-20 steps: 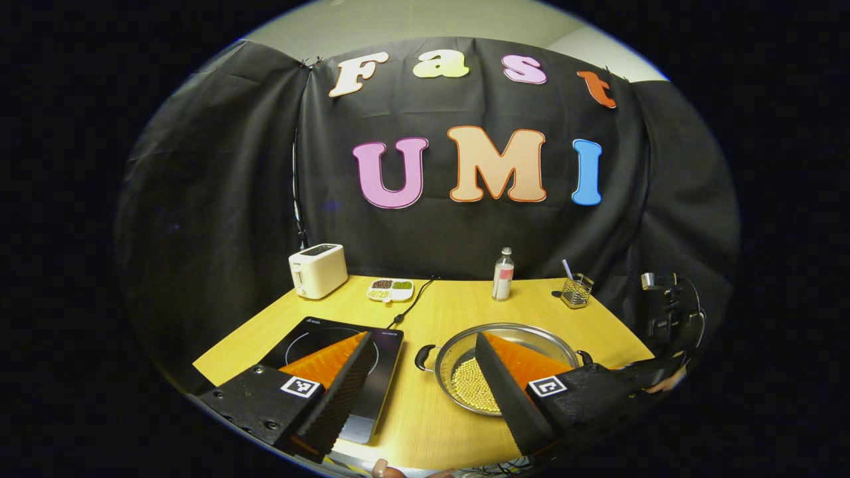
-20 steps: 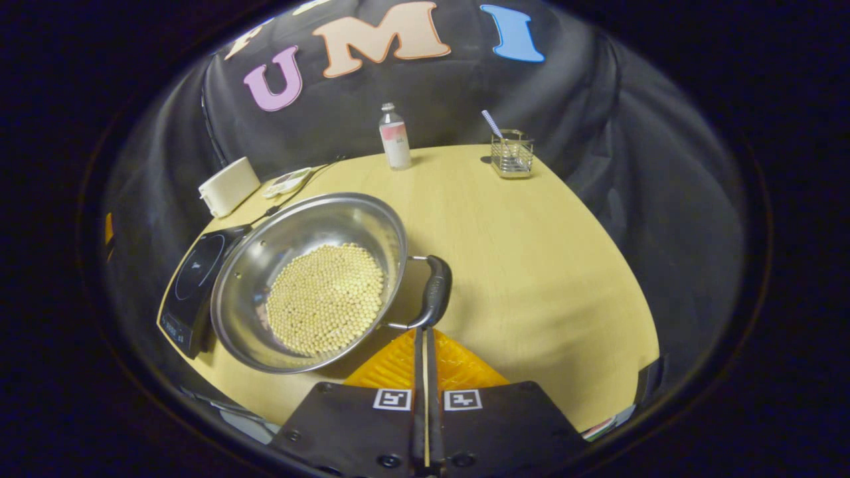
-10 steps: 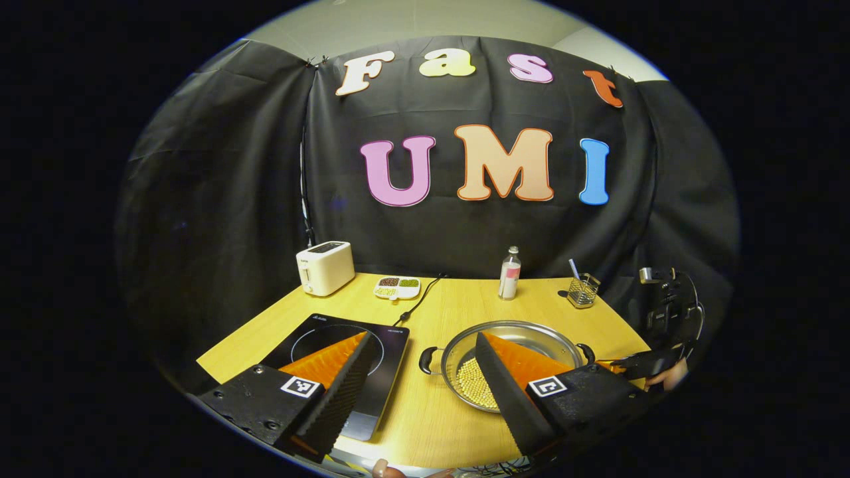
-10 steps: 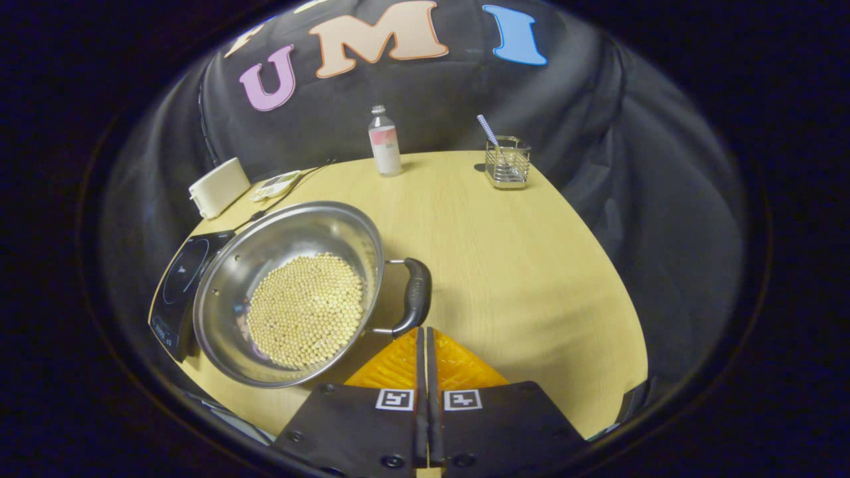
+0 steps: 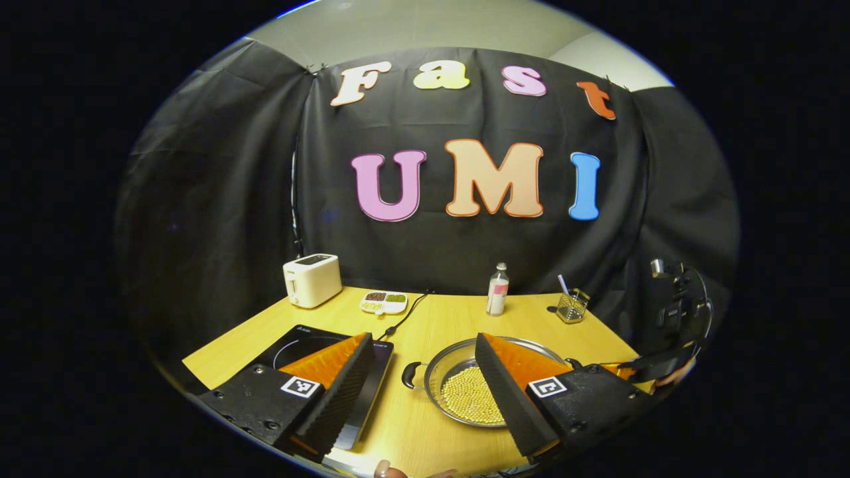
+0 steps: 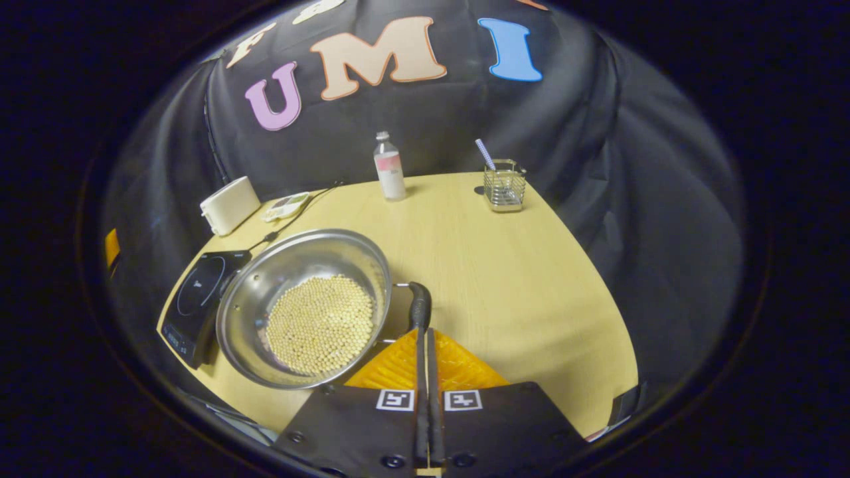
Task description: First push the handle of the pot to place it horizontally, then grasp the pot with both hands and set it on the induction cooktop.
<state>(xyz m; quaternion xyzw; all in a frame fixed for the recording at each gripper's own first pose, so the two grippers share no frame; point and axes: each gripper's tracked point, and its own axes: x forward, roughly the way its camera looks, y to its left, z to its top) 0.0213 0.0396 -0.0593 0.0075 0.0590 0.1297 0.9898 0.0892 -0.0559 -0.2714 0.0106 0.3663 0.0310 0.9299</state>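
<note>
Working the first step: my right gripper [image 6: 425, 335], fingers pressed together with nothing between them, has its tip against the pot's near handle [image 6: 419, 305]. The pot [image 6: 302, 292], holding a layer of small pale beads [image 6: 321, 323], sits on the table [image 6: 518, 279] just beside the cooktop [image 6: 192, 299], not on it. My left gripper [image 5: 418, 382] hangs above the table with its fingers spread wide and empty; through the gap I see the pot's other handle [image 5: 410, 374] pointing toward the cooktop.

Judgement on progress: the handle push is under way or nearly finished; in the right gripper view the handle looks edge-on and thin, so I cannot tell whether it lies fully level. Left to do: the two-handed grasp, the lift, and the set-down on the cooktop.

Compared with a second ago: the near handle showed then as a broad arched loop, now as a narrow strip right at my fingertip. The pot sits slightly farther from the right camera and lower in that view. In the left gripper view the whole table has dropped lower, so that hand has tilted or lifted a little. Both grippers keep their previous finger settings.
</note>
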